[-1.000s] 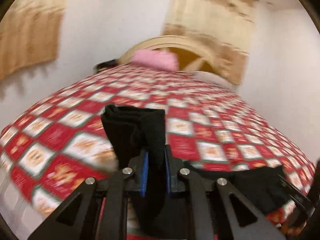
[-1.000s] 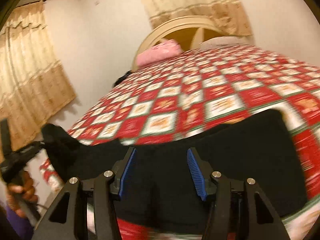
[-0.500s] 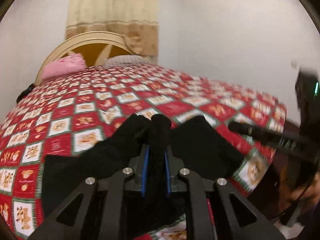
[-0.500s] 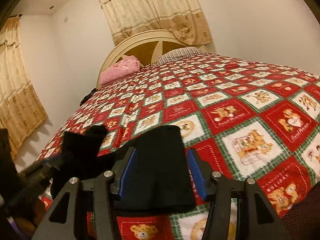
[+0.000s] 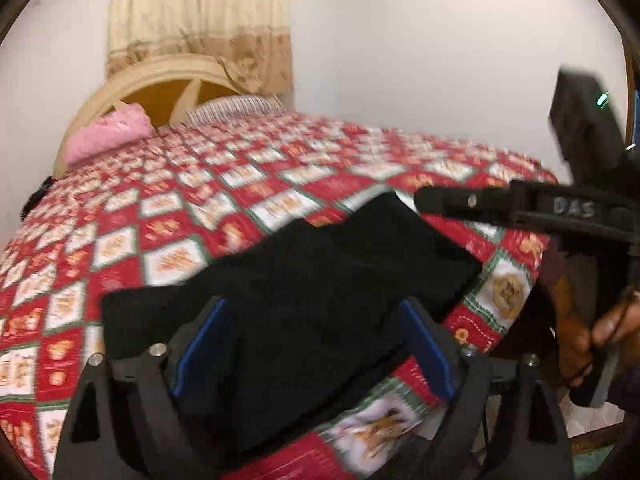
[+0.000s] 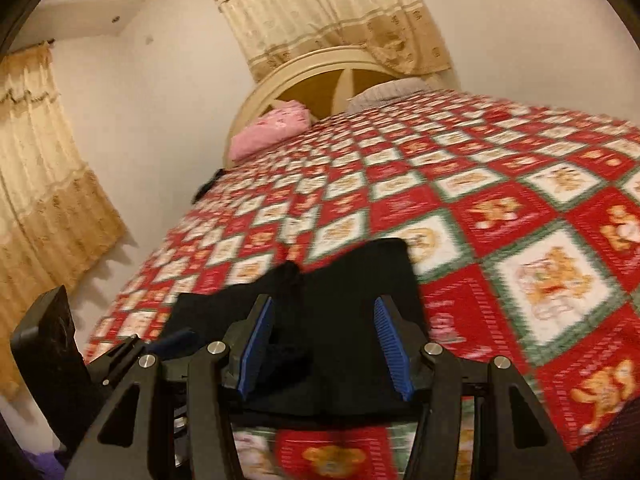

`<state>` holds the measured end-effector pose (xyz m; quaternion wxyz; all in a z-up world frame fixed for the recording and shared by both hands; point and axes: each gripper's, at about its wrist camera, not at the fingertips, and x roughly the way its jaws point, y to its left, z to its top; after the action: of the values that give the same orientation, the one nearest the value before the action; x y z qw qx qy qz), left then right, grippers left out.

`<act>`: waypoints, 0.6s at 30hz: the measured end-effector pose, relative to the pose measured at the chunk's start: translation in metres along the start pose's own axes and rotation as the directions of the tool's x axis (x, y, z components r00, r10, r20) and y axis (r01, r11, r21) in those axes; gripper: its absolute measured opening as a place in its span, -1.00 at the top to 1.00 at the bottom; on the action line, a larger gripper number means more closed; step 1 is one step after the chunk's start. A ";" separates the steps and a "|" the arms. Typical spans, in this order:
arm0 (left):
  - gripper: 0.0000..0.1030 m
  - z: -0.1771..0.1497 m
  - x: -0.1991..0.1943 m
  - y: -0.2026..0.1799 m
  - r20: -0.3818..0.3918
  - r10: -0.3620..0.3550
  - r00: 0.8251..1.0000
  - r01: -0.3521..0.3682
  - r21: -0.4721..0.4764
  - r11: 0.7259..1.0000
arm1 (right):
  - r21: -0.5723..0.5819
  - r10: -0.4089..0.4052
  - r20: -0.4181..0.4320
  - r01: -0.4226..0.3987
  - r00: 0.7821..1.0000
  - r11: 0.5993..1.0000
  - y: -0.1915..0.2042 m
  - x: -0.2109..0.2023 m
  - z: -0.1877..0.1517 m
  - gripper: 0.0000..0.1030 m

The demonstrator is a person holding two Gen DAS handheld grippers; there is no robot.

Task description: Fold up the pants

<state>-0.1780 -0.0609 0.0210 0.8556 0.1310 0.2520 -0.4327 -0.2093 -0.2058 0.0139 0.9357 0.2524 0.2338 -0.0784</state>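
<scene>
**Pants lie folded at the bed's near edge**

"DAS" is the only writing I can read, on my right claw's body. My left claw (image 5: 314, 344) has just been opening and stands wide, its pads off the black pants (image 5: 320, 280) lying between them on the bed (image 5: 180, 220). My right claw (image 6: 326, 344) is half open over the same pants, gripping nothing.

Black pants (image 6: 352, 304) on the red patchwork bedspread (image 6: 500, 208) — right gripper (image 6: 326, 344) agape above them
</scene>
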 end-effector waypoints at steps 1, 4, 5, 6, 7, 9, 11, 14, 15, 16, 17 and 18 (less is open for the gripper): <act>-0.81 0.001 -0.008 0.010 0.016 0.026 1.000 -0.025 -0.021 0.999 | 0.018 0.024 -0.005 -0.024 1.000 1.000 0.002 0.005 0.002 -0.22; -0.82 0.000 -0.016 0.045 0.003 0.129 0.992 -0.127 -0.131 0.983 | 0.074 0.073 -0.025 -0.071 0.997 0.995 0.005 0.022 0.005 -0.32; -0.82 -0.001 -0.015 0.057 -0.016 0.170 0.985 -0.170 -0.170 0.971 | 0.079 0.081 -0.034 -0.078 0.996 0.994 0.007 0.026 0.004 -0.32; -0.82 -0.003 -0.013 0.067 -0.031 0.198 0.980 -0.201 -0.195 0.960 | 0.077 0.082 -0.046 -0.078 0.996 0.994 0.010 0.034 0.002 -0.32; -0.82 -0.005 -0.010 0.078 -0.060 0.238 0.969 -0.246 -0.228 0.942 | 0.071 0.070 -0.061 -0.066 0.996 0.995 0.013 0.042 0.000 -0.32; -0.82 -0.009 -0.002 0.095 -0.124 0.292 0.948 -0.316 -0.280 0.906 | 0.059 0.050 -0.093 -0.045 0.994 0.997 0.016 0.057 -0.008 -0.32; -0.82 -0.014 0.004 0.104 -0.171 0.315 0.933 -0.355 -0.308 0.883 | 0.041 0.021 -0.124 -0.016 0.992 0.999 0.019 0.069 -0.015 -0.32; -0.82 -0.021 0.013 0.103 -0.214 0.358 0.909 -0.409 -0.285 0.867 | 0.001 -0.027 -0.144 0.027 0.989 1.000 0.026 0.081 -0.026 -0.32; -0.82 -0.023 0.015 0.105 -0.222 0.366 0.904 -0.419 -0.277 0.865 | -0.014 -0.037 -0.139 0.036 0.990 0.999 0.028 0.082 -0.028 -0.32; -0.82 -0.025 0.016 0.105 -0.233 0.374 0.898 -0.429 -0.267 0.863 | -0.038 -0.055 -0.136 0.051 0.989 0.998 0.033 0.084 -0.030 -0.32; -0.82 -0.025 0.017 0.105 -0.243 0.377 0.894 -0.435 -0.263 0.861 | -0.060 -0.074 -0.136 0.067 0.988 0.996 0.035 0.084 -0.031 -0.32; -0.82 -0.026 0.018 0.106 -0.249 0.376 0.893 -0.436 -0.264 0.860 | -0.097 -0.102 -0.137 0.089 0.985 0.991 0.039 0.085 -0.033 -0.32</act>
<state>-0.0920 0.0006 -0.0103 0.9096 0.0846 0.3639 -0.1820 -0.1375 -0.1584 -0.0346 0.9223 0.2030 0.3151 -0.0944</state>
